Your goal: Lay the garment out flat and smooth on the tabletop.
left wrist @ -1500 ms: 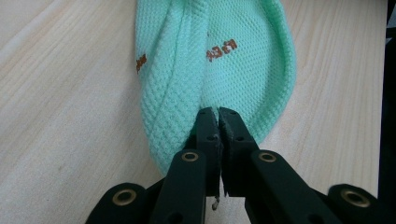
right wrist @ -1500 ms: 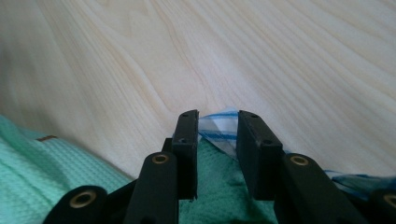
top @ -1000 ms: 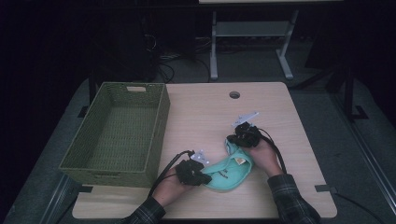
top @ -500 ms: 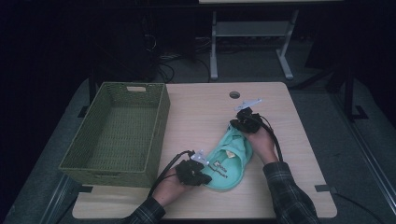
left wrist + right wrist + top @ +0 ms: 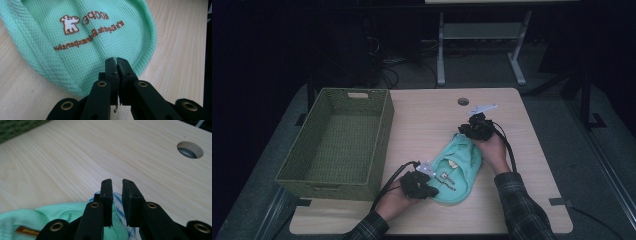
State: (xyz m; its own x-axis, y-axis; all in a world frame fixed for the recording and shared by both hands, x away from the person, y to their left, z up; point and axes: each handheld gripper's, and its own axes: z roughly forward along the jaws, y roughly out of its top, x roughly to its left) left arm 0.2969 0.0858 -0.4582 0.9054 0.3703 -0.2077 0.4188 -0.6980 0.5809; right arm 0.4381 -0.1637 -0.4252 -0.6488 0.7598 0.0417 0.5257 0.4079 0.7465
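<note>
Mint-green garment (image 5: 458, 167) lay bunched on the wooden surface (image 5: 427, 120), right of the woven basket (image 5: 339, 142) and near the front edge; printed lettering and a small white logo showed on it in the left gripper view. Left gripper (image 5: 117, 60) was clamped together on the garment's near edge, fabric pinched between the pads. Right gripper (image 5: 116, 181) sat at the garment's far end, jaws just been opening, now a narrow gap apart; fabric with a blue-white striped bit lay under and between them, pads not pressing it. Cable hole (image 5: 463, 101) sat further back on the surface.
</note>
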